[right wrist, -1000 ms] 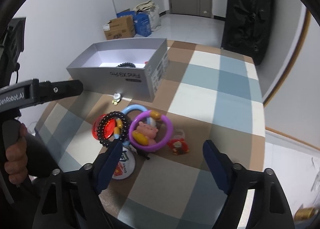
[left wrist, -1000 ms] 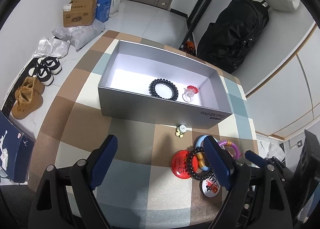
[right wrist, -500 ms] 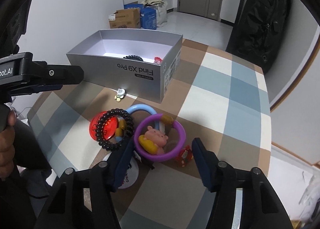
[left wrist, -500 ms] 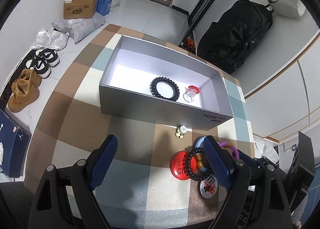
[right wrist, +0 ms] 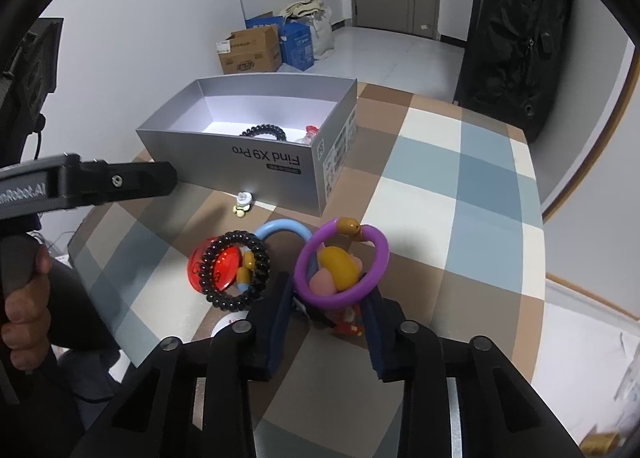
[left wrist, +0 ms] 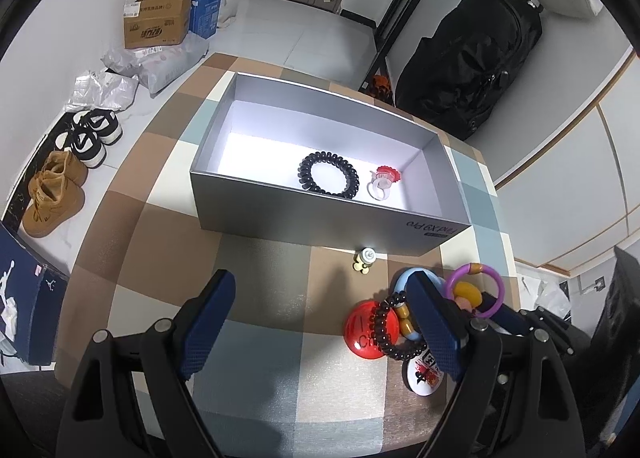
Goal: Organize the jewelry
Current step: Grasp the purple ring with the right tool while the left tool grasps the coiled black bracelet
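Both closing pads of the right gripper (right wrist: pixel 326 322) flank the purple ring (right wrist: pixel 340 262)

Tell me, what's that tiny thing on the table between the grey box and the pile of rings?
A tiny white-and-yellow charm sits there, right beside the grey box, apart from the purple ring and the pile. Both views show it.

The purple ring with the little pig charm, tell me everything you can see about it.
The purple ring looks like glossy plastic, with a brown bead-like joint at its top. A pink pig figure and a yellow oval piece sit inside the loop. It stands tilted up from the checked tablecloth, in front of the grey box. The right gripper has just been closing its jaws around the ring's lower part; actual contact isn't clear. A blue ring lies just behind it.
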### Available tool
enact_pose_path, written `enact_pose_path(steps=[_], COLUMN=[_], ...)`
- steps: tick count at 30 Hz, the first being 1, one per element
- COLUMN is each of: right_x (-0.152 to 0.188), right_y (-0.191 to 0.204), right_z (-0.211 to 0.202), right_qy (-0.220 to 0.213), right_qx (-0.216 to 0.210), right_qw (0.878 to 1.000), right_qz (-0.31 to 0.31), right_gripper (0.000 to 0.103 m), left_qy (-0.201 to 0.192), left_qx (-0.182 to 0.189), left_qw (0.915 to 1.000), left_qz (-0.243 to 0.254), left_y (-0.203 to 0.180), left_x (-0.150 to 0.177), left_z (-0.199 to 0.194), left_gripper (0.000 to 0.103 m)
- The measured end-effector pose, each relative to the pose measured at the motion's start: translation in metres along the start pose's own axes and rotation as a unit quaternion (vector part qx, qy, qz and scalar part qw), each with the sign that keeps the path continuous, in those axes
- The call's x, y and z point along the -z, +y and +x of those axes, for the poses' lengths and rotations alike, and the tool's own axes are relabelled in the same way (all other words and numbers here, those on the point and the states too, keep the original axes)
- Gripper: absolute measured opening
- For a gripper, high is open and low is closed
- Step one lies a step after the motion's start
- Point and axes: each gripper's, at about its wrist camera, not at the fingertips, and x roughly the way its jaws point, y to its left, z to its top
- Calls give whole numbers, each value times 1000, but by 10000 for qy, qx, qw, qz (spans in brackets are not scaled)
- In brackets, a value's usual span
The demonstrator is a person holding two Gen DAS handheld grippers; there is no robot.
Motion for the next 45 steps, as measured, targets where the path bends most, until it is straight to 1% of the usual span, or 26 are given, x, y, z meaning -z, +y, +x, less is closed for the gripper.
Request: enact_pose_path(steps=[4, 5, 8, 12, 17, 22, 27, 29, 30, 31, 34, 36, 38, 41, 43, 44, 45], right_x=[-1, 0, -1, -1, -2, -4, -5, -5, -5, -5, -4, -4, -3, -4, -4, -4, -5], right_y=[-4, -5, -8, -14, -18, -17, -23, -27, -30, -33, -40, -42, -43, -44, -44, -44, -43], right_z=[-6, -8, -16, -21, -24, -33, -37, -40, -42, -44, -50, -52, -53, -54, -54, -54, -54], right_qy=[-55, -80, -200, -286, -369, -559, -624, -666, -699, -729, -820, -852, -864, -873, -873, -873, -868], right_qx=[-99, -145, -204, -371, -532, -600, -657, -675, -670, -664, -673, -658, -652, -622, -638, -640, -636], right_qw=[9999, 9997, 9993, 9981, 9964, 9950, 9936, 9926, 9919, 9913, 9889, 9884, 9883, 9883, 9883, 9883, 9885], right_qz=[122, 163, 239, 399, 543, 562, 678, 755, 819, 872, 1037, 1070, 1078, 1081, 1080, 1073, 1058], right_gripper=[27, 25, 22, 20, 19, 14, 12, 12, 12, 12, 12, 12, 12, 12, 12, 12, 12], left_qy=[41, 41, 54, 63, 40, 31, 221, 311, 361, 386, 444, 533, 643, 673, 657, 639, 668], left_qx=[-48, -56, -65, -86, -198, -246, -79, 86, 242, 278, 68, -39, -272, -385, -356, -378, -415], left_qw=[10000, 9999, 9999, 9995, 9976, 9944, 9921, 9911, 9901, 9893, 9864, 9853, 9842, 9827, 9823, 9820, 9810], left_qz=[63, 78, 138, 285, 659, 1032, 1234, 1292, 1336, 1380, 1584, 1625, 1627, 1680, 1715, 1736, 1774], left_y=[0, 0, -3, -9, -21, -30, -37, -40, -43, -45, -52, -54, -56, -61, -64, -65, -65], left_x=[1, 1, 2, 4, 10, 16, 20, 21, 22, 22, 25, 27, 29, 32, 32, 32, 32], left_z=[2, 2, 2, 3, 3, 5, 12, 13, 13, 13, 19, 25, 30, 30, 29, 29, 30], left_gripper=[84, 84, 84, 84, 84, 84, 84, 84, 84, 84, 84, 84, 84, 84, 84, 82, 74])
